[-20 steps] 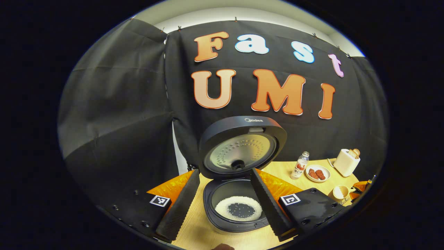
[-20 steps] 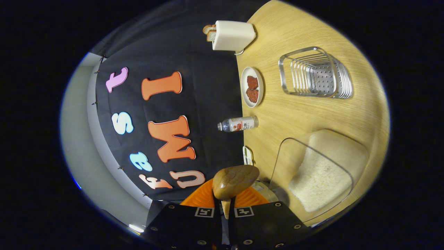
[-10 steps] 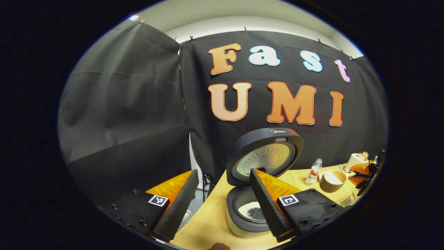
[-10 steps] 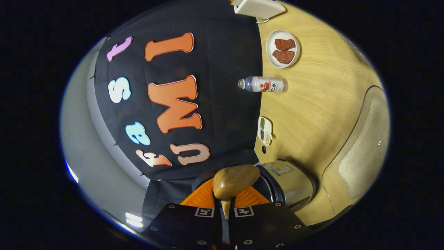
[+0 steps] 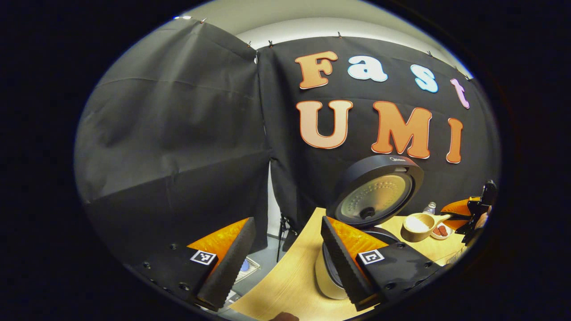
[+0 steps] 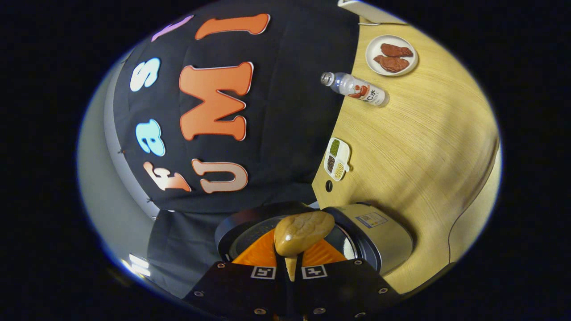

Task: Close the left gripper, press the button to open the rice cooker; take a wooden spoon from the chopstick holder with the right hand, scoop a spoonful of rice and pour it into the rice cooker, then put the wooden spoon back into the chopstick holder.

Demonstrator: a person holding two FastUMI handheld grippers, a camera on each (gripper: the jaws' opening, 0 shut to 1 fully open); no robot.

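The rice cooker stands on the wooden table with its round lid raised. My left gripper is open and holds nothing; its right finger covers part of the pot. Right of the lid, the wooden spoon hangs above the table with white rice in its bowl, held by my right gripper. In the right gripper view, which is rolled sideways, my right gripper is shut on the spoon's handle. The spoon bowl sits just over the cooker's open rim.
On the table behind the cooker are a small divided dish, a bottle and a white plate with red pieces. A clear container's edge is to the right. The table's left edge drops off beside the cooker.
The left gripper has swung left, away from the cooker, so the pot slid to the right of its view. The right gripper has carried the spoon from the rice container to the cooker.
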